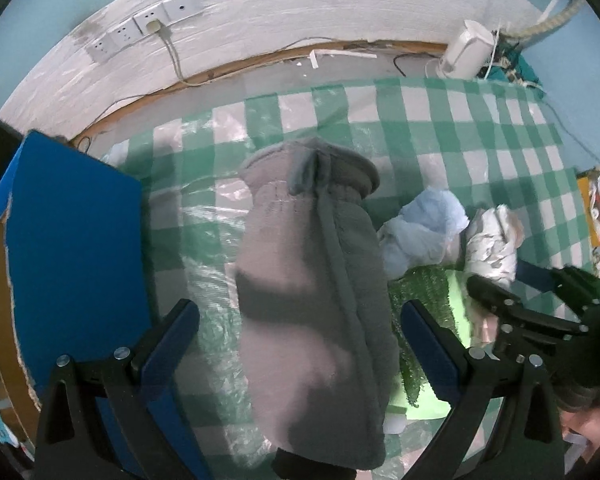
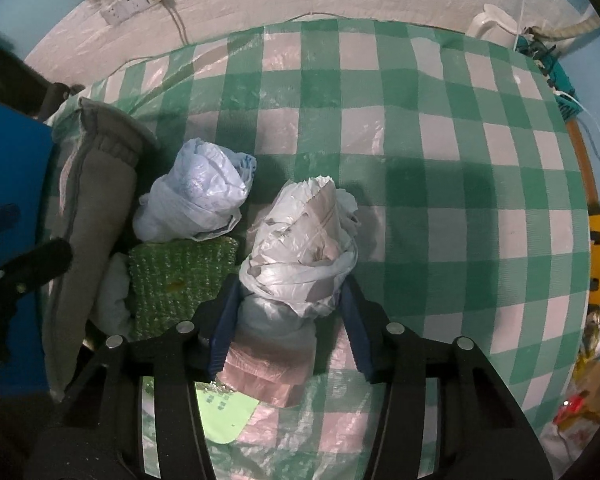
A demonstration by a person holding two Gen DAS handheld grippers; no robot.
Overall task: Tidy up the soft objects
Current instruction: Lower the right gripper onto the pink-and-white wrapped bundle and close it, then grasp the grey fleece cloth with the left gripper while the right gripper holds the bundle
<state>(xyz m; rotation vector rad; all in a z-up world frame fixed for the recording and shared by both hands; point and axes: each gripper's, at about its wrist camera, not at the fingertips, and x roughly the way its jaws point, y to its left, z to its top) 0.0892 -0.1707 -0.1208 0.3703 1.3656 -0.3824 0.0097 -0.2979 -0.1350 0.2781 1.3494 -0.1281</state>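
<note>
Slippage is the risk: the right gripper (image 2: 290, 316) pinches only the near end of the crinkled white plastic-wrapped bundle (image 2: 300, 244), whose film could slide free. Left gripper (image 1: 300, 336) is level, jaws spread astride the untouched grey fleece pouch (image 1: 312, 280) lying between them. Beyond right of it sits a pale blue bagged roll (image 1: 424, 228).

Fuzzy matt grey fleece pouch (image 1: 312, 288), crinkly glossy plastic-wrapped bundle (image 2: 300, 248), checked cloth tablecloth (image 2: 440, 184)

I am seeing dimly through bluish, soft-focused fisheye views; edges are curving to black, plastic sheeting (image 2: 284, 120) is glaring, shadows are falling far right.
</note>
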